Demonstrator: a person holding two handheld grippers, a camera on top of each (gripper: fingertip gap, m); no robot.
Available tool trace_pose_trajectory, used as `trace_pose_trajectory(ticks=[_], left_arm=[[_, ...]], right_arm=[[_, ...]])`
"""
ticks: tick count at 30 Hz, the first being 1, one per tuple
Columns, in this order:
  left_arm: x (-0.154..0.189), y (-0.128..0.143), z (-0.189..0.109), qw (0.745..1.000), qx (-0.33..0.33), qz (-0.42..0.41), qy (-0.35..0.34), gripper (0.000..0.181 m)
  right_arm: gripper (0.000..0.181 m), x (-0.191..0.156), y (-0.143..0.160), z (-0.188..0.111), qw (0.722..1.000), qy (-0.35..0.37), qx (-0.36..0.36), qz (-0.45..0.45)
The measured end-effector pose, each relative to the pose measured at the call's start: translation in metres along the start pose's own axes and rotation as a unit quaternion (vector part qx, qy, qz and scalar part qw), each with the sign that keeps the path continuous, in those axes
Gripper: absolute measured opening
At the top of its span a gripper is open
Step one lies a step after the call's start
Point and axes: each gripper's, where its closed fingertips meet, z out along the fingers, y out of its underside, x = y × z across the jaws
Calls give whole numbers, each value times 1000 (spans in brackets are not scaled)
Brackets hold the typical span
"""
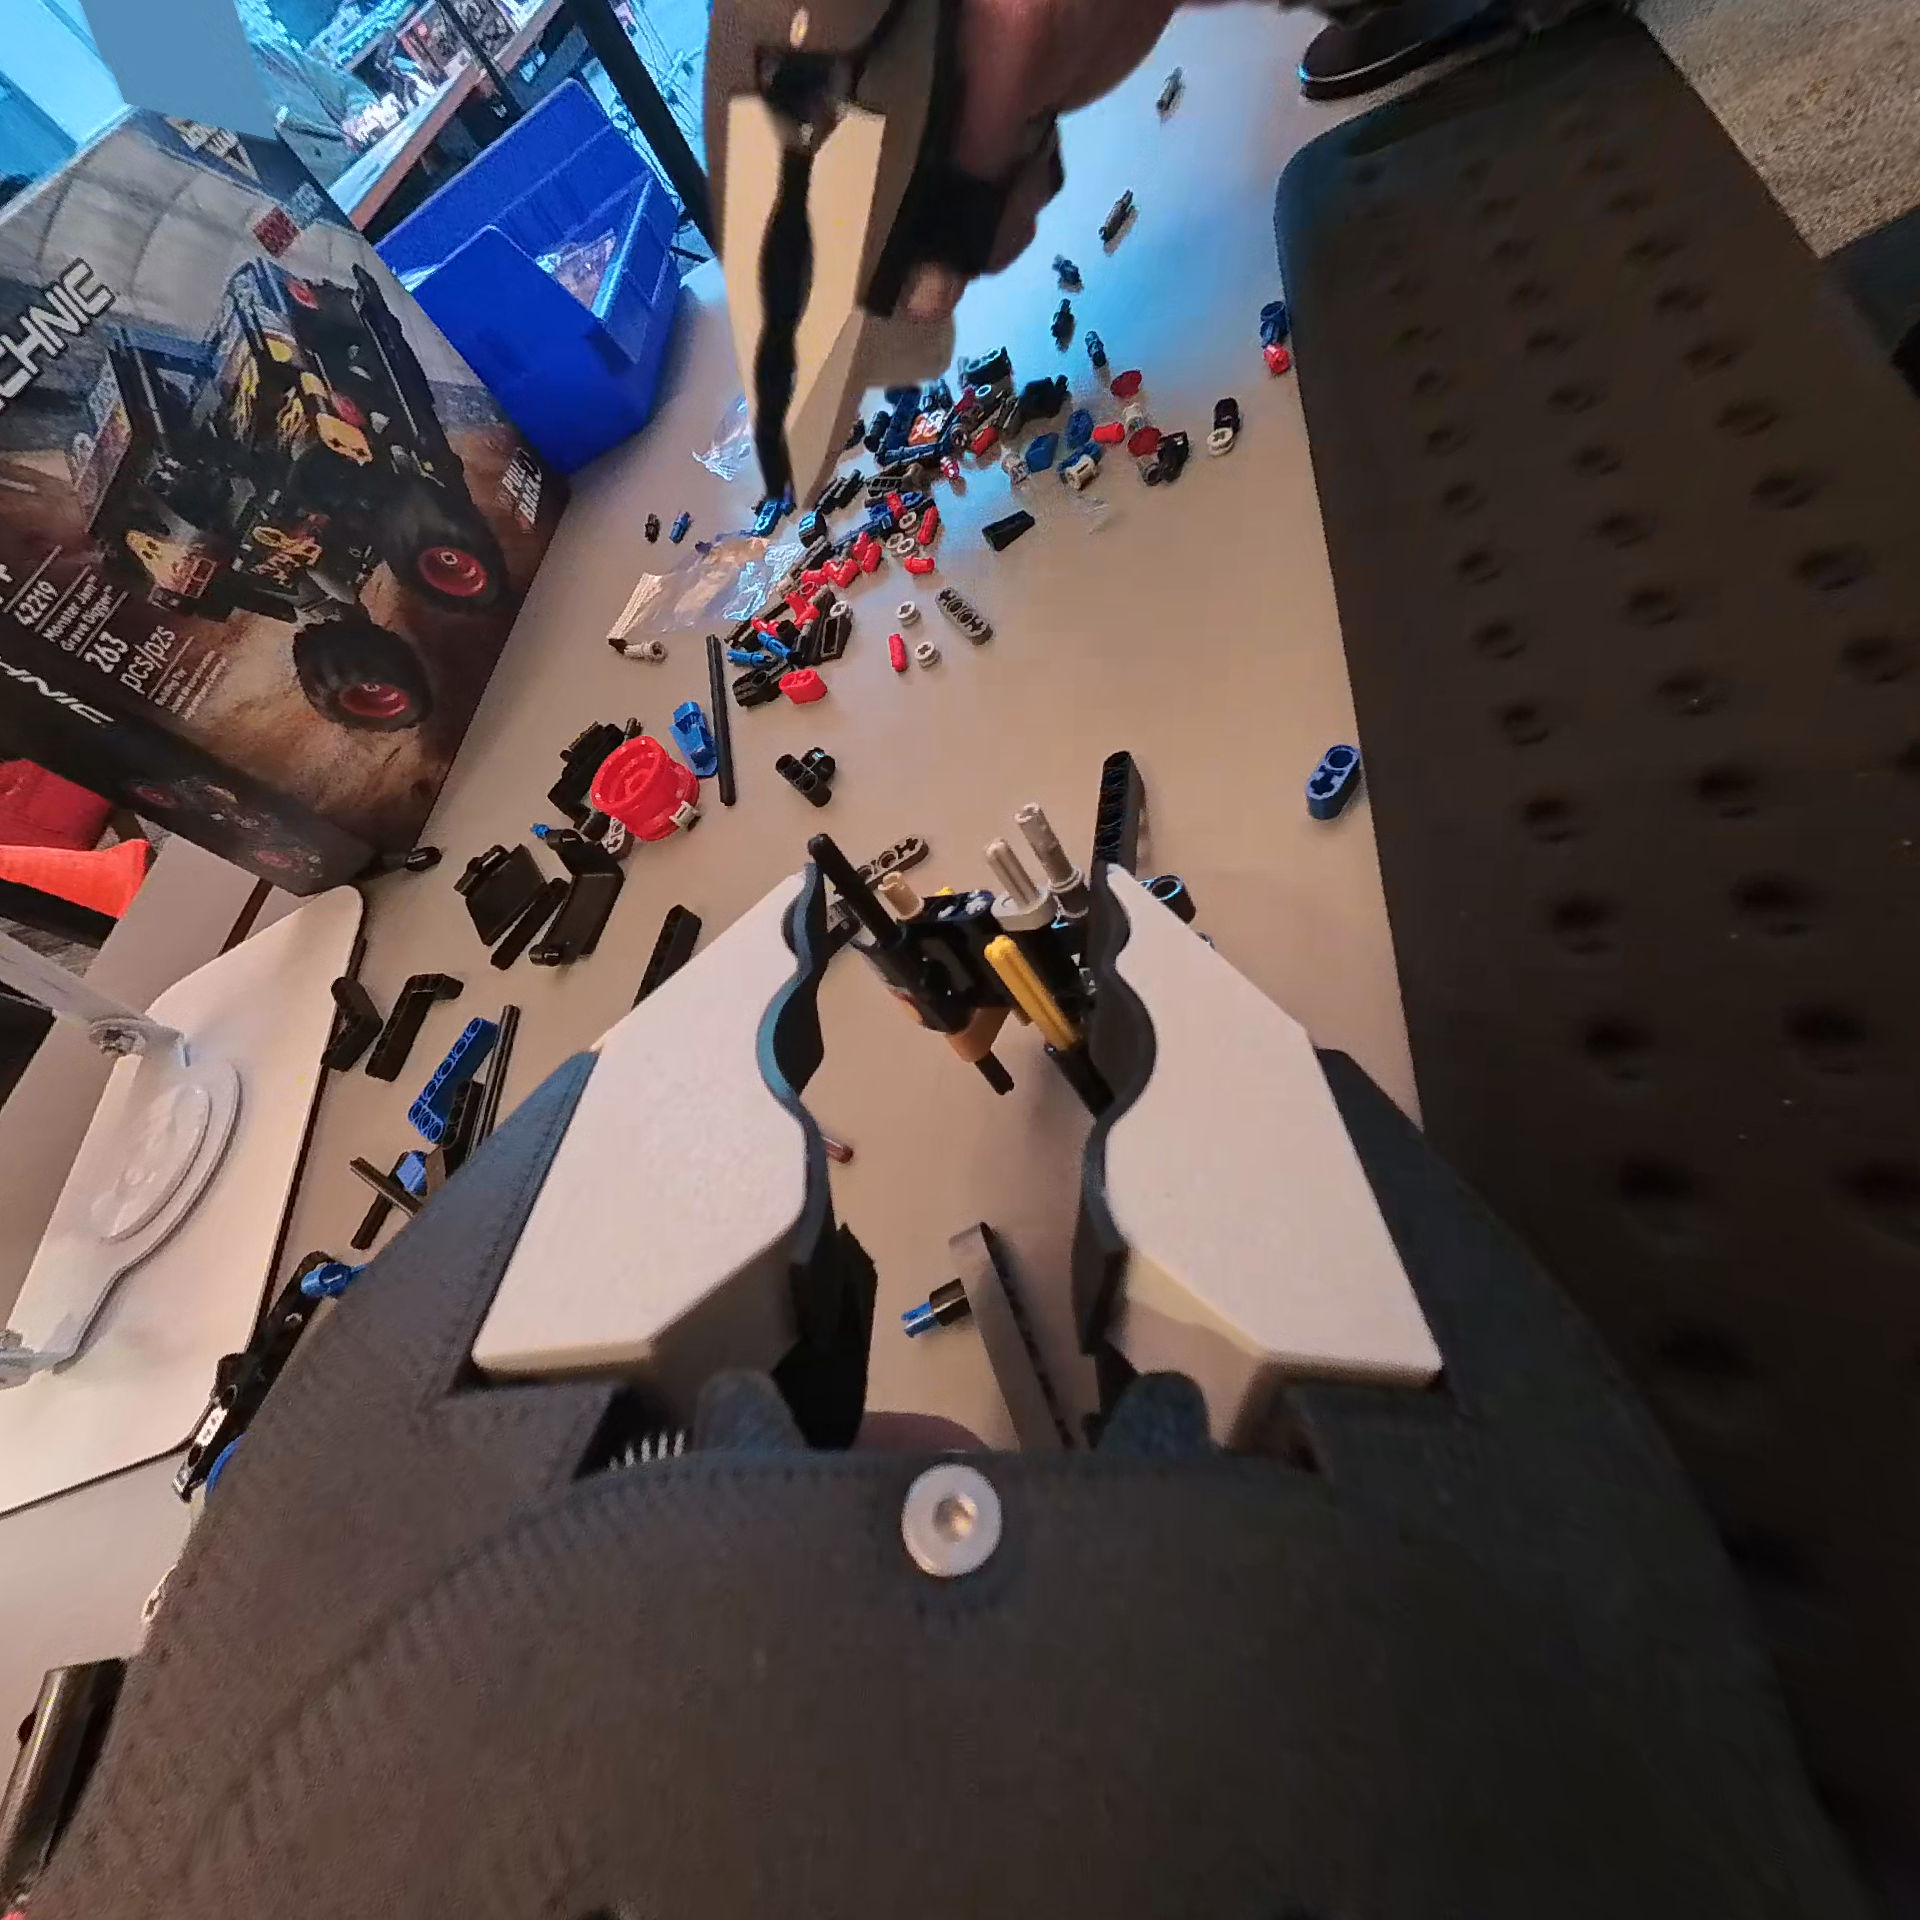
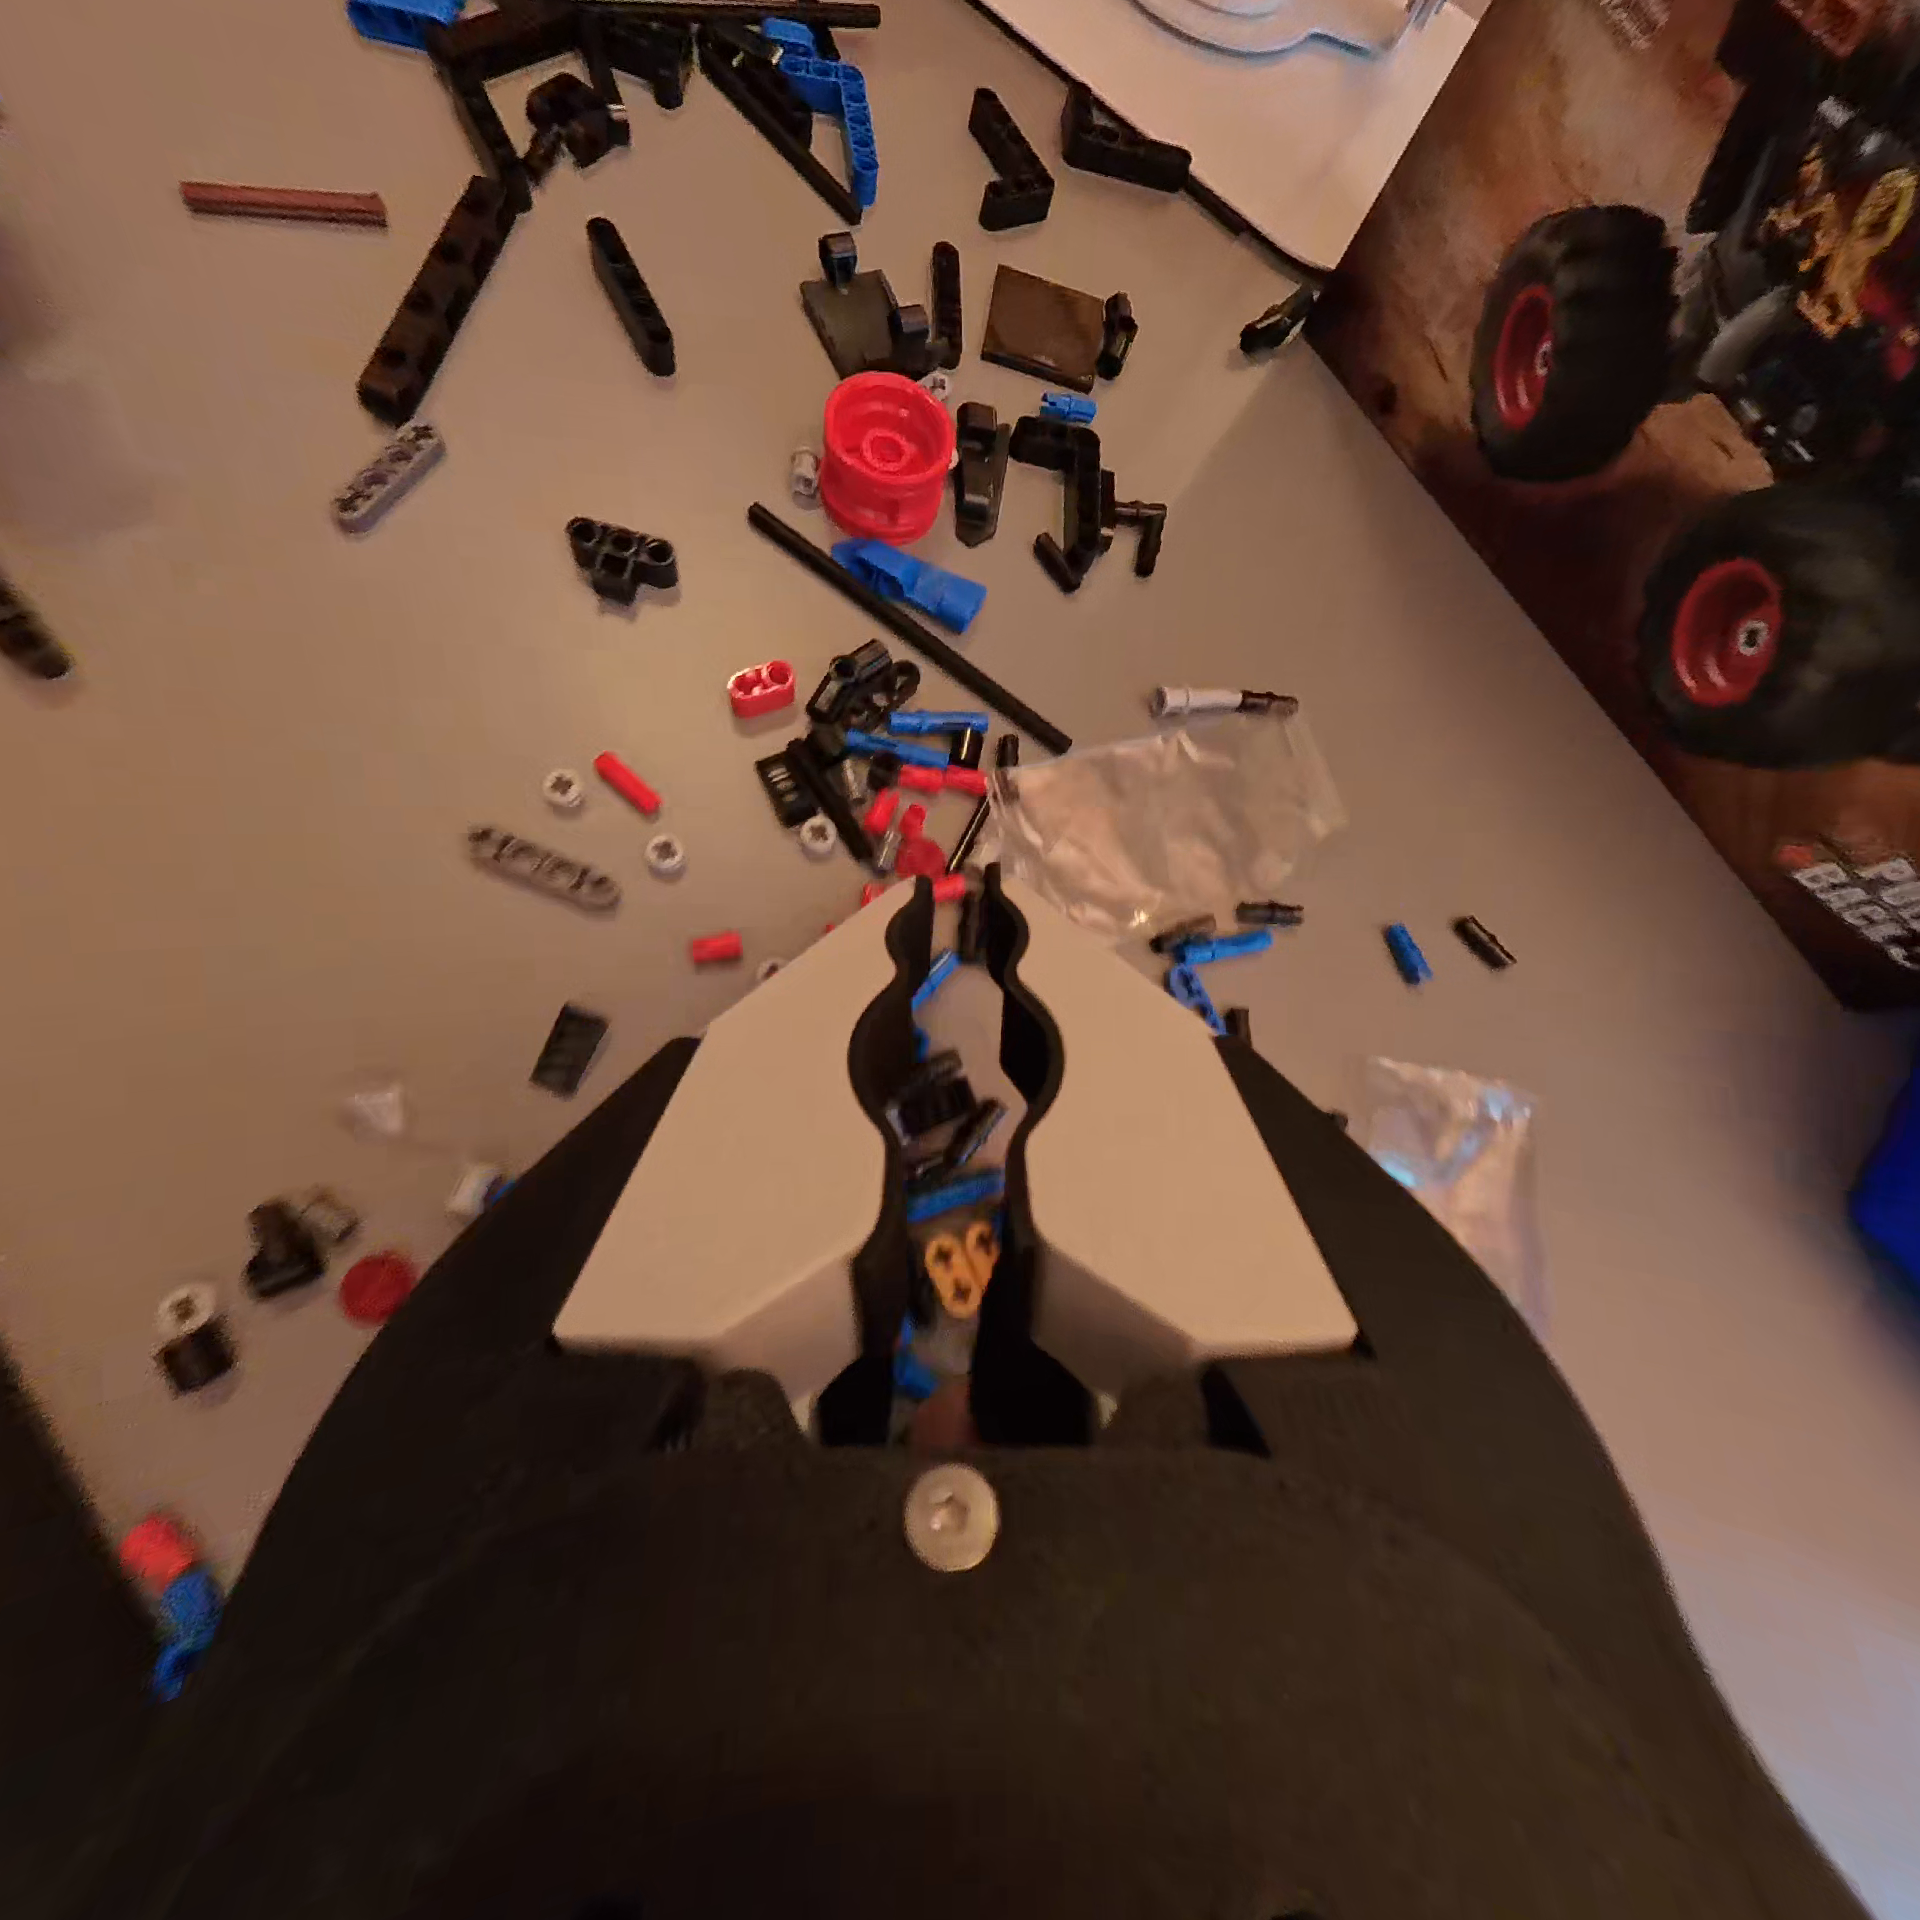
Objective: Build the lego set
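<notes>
The grey table [image 1: 1091, 644] carries everything, with a dark perforated chair back [image 1: 1621, 727] along its right edge in the left wrist view. At the far left stands the set's box [image 1: 260, 499], printed with a monster truck, and a blue bin [image 1: 561, 281] sits behind it. A white booklet [image 1: 156, 1195] lies near the left side.

The left hand-held gripper [image 1: 961, 914] is spread fairly wide, and a small partly built assembly [image 1: 966, 956] of black, yellow and grey pieces sits between its fingertips, leaning against the right finger; whether both fingers press it I cannot tell.

The right hand-held gripper [image 2: 954, 894] is narrowed to a slim gap, its tips down in the pile of small red, blue and black pins [image 2: 894, 769]; whether it grips one I cannot tell. A clear plastic bag [image 2: 1164, 821] lies just beside its tips.

A red wheel hub [image 2: 888, 457] rests among black beams, next to a long black axle [image 2: 904, 623] and a blue connector [image 2: 914, 582]
</notes>
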Motion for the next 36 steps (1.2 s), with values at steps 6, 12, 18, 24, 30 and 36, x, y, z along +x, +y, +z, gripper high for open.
trace_pose_trajectory(ticks=[6, 12, 18, 24, 30, 36], left_arm=[[0, 0, 0, 1000, 0, 4, 0, 47], [0, 0, -1, 1000, 0, 3, 2, 47], [0, -1, -1, 1000, 2, -1, 2, 57], [8, -5, -6, 999, 13, -24, 37, 78], [6, -12, -18, 998, 29, -45, 46, 85], [-25, -35, -26, 996, 67, -51, -18, 46]], right_arm=[[3, 6, 6, 25, 999, -16, -31, 5], [2, 8, 9, 27, 999, -30, -33, 29], [2, 9, 4, 21, 998, -39, -7, 44], [2, -5, -28, 1, 997, -53, 47, 41], [2, -51, -76, -18, 988, -108, 112, 18], [2, -117, -123, -32, 951, -243, 185, 41]])
